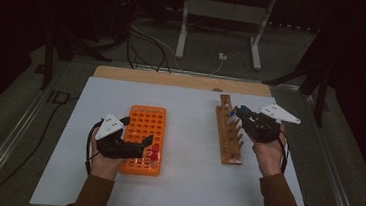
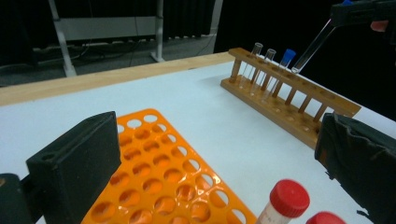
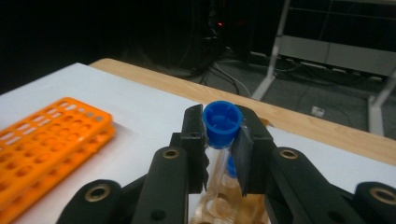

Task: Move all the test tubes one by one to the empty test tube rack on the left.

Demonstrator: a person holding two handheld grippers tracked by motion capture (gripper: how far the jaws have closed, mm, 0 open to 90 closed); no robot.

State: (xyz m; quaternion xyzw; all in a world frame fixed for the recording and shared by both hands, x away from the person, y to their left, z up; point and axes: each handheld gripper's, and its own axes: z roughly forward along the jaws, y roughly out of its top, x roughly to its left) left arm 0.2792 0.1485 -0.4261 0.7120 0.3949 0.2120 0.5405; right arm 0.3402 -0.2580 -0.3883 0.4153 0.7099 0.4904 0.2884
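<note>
Tube (image 1: 233, 114) with a blue cap sits pinched in the right hand-held gripper (image 1: 241, 112), just above the wooden rack (image 1: 228, 132) on the white counter (image 1: 184, 183). Left gripper view: left hand-held gripper (image 2: 219, 154) gapes wide, holding nothing, over the orange rack (image 2: 159, 177) (two red-capped tubes (image 2: 286, 203) close by). Right gripper view: pads (image 3: 243, 149) clamp the tube (image 3: 219, 135) just under its cap.

The table (image 1: 183, 188) has a white top with a bare wooden strip along its far edge. Two racks rest directly on the white surface. The wooden rack (image 1: 229, 132) lies right of centre, running lengthwise from far to near. The orange rack (image 1: 144, 130) sits well apart to the left of the wooden rack, also lengthwise and slightly nearer the person.
</note>
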